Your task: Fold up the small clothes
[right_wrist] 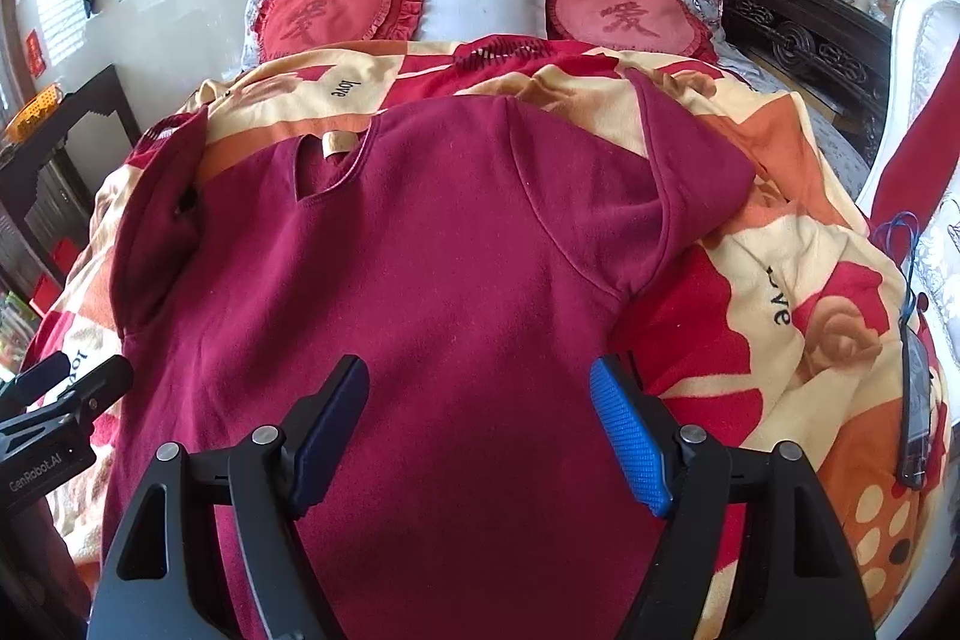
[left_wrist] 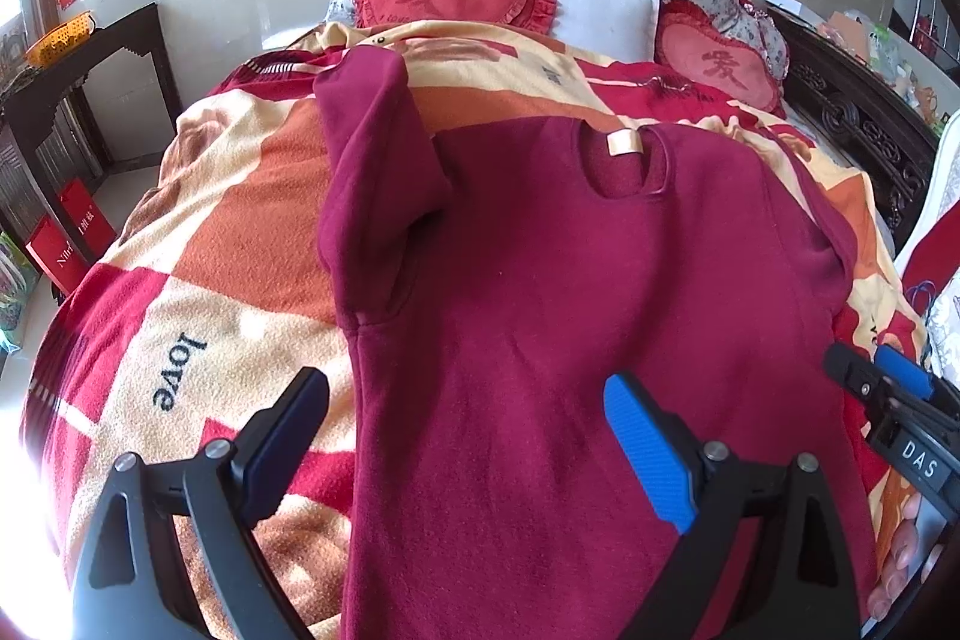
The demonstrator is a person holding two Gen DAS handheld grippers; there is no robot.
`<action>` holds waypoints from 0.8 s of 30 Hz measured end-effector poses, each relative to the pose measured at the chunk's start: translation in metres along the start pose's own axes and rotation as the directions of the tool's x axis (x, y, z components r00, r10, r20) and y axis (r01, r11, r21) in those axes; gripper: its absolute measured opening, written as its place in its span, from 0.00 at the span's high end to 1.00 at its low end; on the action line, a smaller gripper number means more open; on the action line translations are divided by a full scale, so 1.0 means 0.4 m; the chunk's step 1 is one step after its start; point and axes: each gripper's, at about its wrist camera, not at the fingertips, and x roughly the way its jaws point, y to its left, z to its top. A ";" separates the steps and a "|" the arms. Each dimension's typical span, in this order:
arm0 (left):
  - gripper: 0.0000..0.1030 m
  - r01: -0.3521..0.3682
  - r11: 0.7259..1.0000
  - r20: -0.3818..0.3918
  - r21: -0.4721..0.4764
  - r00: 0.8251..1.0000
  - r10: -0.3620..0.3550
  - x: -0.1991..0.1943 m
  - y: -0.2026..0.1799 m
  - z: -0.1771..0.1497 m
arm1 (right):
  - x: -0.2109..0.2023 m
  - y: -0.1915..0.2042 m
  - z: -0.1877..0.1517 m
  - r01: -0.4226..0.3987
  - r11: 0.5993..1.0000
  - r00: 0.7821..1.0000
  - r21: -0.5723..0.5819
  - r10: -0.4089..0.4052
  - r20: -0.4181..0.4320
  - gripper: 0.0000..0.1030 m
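Observation:
A dark red long-sleeved top (left_wrist: 570, 280) lies spread flat on the bed, collar with a beige label (left_wrist: 626, 142) at the far end. Its left sleeve (left_wrist: 378, 172) lies folded up along its side. My left gripper (left_wrist: 468, 418) is open, held over the top's lower left edge, holding nothing. In the right wrist view the top (right_wrist: 420, 268) fills the middle, its right sleeve (right_wrist: 690, 172) bent outward. My right gripper (right_wrist: 480, 400) is open over the lower part of the top, empty. The right gripper also shows at the edge of the left wrist view (left_wrist: 882, 376).
A red, orange and cream blanket (left_wrist: 240, 232) covers the bed. Two red heart cushions (right_wrist: 336, 10) and a white pillow (right_wrist: 486, 1) sit at the head. A phone with a cable (right_wrist: 915, 412) lies on the blanket at the right. A dark side table (left_wrist: 90, 64) stands at the left.

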 end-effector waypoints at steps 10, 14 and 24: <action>0.07 -0.005 1.000 -0.018 -0.014 1.000 0.005 0.016 0.012 -0.016 | 0.023 -0.001 -0.029 -0.001 1.000 1.000 0.012 0.001 -0.030 0.41; 0.07 -0.014 1.000 -0.021 -0.017 1.000 0.014 0.021 0.017 -0.024 | 0.026 0.009 -0.033 0.004 1.000 1.000 -0.001 -0.004 -0.029 0.41; 0.07 -0.028 1.000 -0.029 -0.007 0.999 0.028 0.031 0.022 -0.035 | 0.033 0.024 -0.036 -0.013 1.000 0.999 0.005 0.013 -0.039 0.41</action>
